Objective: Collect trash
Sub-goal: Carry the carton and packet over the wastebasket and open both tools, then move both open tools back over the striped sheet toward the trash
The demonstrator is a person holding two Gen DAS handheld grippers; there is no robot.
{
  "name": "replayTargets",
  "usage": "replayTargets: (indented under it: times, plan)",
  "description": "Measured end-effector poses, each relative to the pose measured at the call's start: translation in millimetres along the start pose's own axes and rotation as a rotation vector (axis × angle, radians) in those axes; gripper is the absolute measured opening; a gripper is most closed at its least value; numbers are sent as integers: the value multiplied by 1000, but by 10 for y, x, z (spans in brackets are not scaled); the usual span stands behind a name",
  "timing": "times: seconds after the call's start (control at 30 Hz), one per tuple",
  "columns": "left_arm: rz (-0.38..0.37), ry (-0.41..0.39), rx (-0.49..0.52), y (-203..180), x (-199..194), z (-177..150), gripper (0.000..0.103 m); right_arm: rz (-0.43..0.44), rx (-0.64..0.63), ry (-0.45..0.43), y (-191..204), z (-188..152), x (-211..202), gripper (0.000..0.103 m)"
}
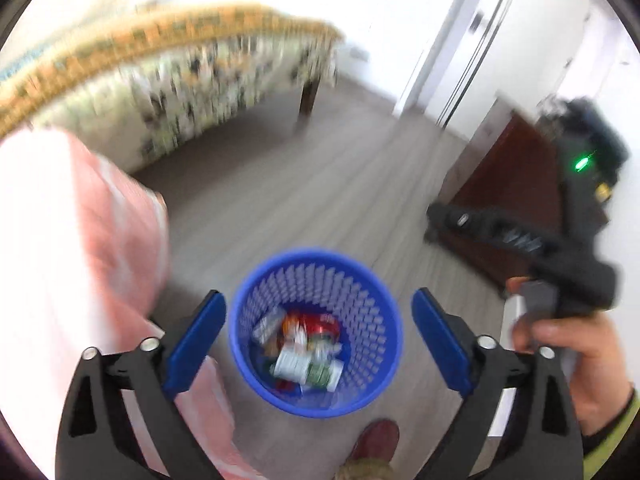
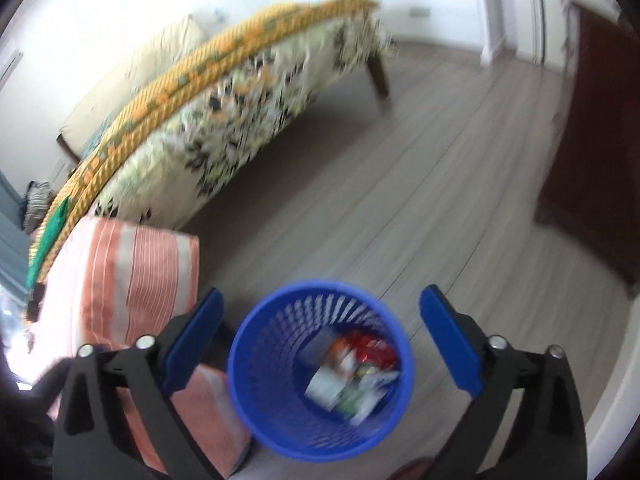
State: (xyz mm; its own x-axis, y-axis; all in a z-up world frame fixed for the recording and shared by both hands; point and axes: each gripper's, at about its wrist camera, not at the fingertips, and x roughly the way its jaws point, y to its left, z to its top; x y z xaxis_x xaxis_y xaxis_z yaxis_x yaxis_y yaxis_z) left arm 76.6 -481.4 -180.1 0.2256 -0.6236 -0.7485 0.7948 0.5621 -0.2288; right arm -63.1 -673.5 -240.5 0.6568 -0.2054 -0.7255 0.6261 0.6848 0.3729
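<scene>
Grey plank floor, blue bin (image 1: 316, 332) beside striped cushion (image 2: 136, 276); trash (image 1: 304, 356) seen inside bin. Left gripper (image 1: 318, 344), right gripper (image 2: 320, 344) spread wide, empty, above bin. Drop judged done; more trash to be sought.

Floral sofa (image 2: 240, 120), striped cushion (image 2: 136, 276), wood floor (image 2: 400, 200)
</scene>
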Motion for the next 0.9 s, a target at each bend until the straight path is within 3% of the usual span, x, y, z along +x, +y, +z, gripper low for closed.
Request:
replayTargets:
  times: [0.13,0.2,0.3,0.5,0.7,0.8,0.9]
  plan:
    - [42,-107,63,136,-664,-162,98,-47,-120,-141,334,-91,-336,98]
    - [82,-122,88,289,-943,-388,98,-25,-205,-201,608,-238,-493,98]
    - [163,-91,110,657,-1261,-784,98,44,-335,-216,1091,-567,-636,98]
    - [232,18,5,1727,-1865,-1400,98,240,-533,-26,2378,-1287,-543,98]
    - [356,31,-100,2781,-2467,-1803,98,372,-713,210,3926,-1724,-314,98]
    - [408,37,-118,3253,-2672,-1900,98,405,-815,244,4533,-1967,-161,98]
    - [441,27,-140,3770,-2833,-1887,98,397,-902,260,4859,-2220,49,99]
